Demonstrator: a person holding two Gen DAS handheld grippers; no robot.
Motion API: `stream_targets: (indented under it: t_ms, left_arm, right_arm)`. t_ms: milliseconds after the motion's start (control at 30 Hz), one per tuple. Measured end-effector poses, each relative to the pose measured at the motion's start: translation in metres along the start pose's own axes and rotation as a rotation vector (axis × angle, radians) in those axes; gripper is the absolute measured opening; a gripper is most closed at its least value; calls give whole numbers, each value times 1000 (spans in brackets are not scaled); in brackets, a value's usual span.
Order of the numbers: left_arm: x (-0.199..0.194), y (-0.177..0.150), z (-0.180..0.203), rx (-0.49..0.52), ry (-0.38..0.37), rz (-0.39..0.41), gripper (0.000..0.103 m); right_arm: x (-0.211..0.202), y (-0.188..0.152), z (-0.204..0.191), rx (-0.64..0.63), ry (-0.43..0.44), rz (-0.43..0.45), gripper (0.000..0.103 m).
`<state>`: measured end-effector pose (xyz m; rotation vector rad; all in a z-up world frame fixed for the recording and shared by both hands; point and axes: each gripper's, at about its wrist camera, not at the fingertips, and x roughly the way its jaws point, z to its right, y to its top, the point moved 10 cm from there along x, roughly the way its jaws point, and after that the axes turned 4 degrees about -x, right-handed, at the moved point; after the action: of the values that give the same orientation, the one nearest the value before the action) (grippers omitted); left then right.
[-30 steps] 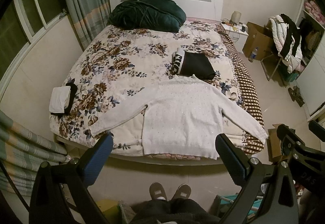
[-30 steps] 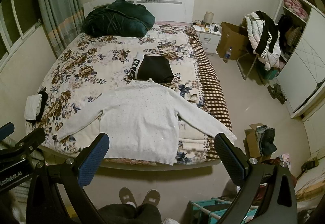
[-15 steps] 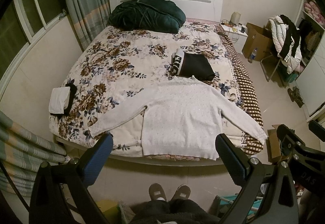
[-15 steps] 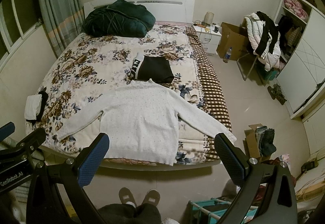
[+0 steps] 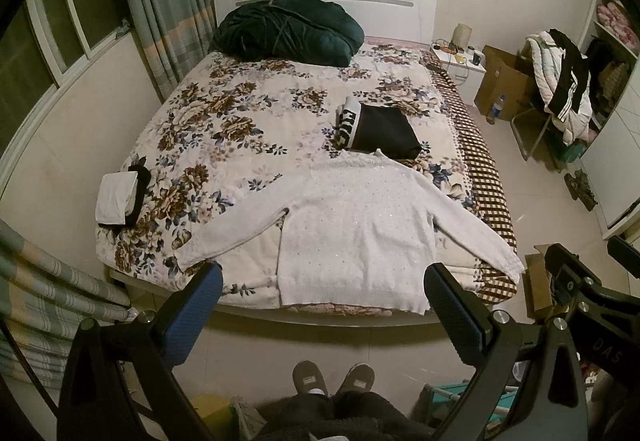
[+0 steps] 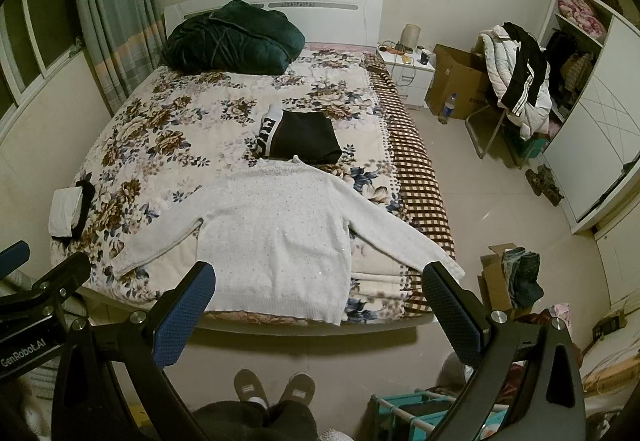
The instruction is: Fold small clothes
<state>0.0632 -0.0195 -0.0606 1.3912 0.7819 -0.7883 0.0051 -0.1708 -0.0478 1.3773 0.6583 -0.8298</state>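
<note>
Ahead of left gripper (image 5: 322,291): sweater (image 5: 356,229) collar overlaps folded black garment (image 5: 384,133). Print on its white band (image 5: 347,123) perhaps lettering, unreadable.

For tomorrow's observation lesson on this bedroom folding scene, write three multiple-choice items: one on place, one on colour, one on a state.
1. Where does the folded black garment lie?
A. on the floor
B. on the bed just beyond the sweater's collar
C. on the nightstand

2. What colour is the spread-out sweater?
A. white
B. red
C. dark green

3. How do the jaws of the left gripper and right gripper stand?
A. both shut on cloth
B. one shut, one open
C. both wide open, holding nothing

Key: 1 B, it sits on the floral cover above the neckline. 2 A, the knit reads plainly white. 3 C, wide gaps show between the blue pads in both views.
</note>
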Motion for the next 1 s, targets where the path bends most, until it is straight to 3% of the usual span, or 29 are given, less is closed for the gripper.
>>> stream_targets:
  t_ms: [933,1000]
  left_arm:
    - [-2,2,1,1,-3,6,103]
    - [-2,1,1,0,-5,8,103]
  right_arm:
    - [-6,3,-4,11,2,-6,103]
    - [-17,11,-21,17,2,-11,103]
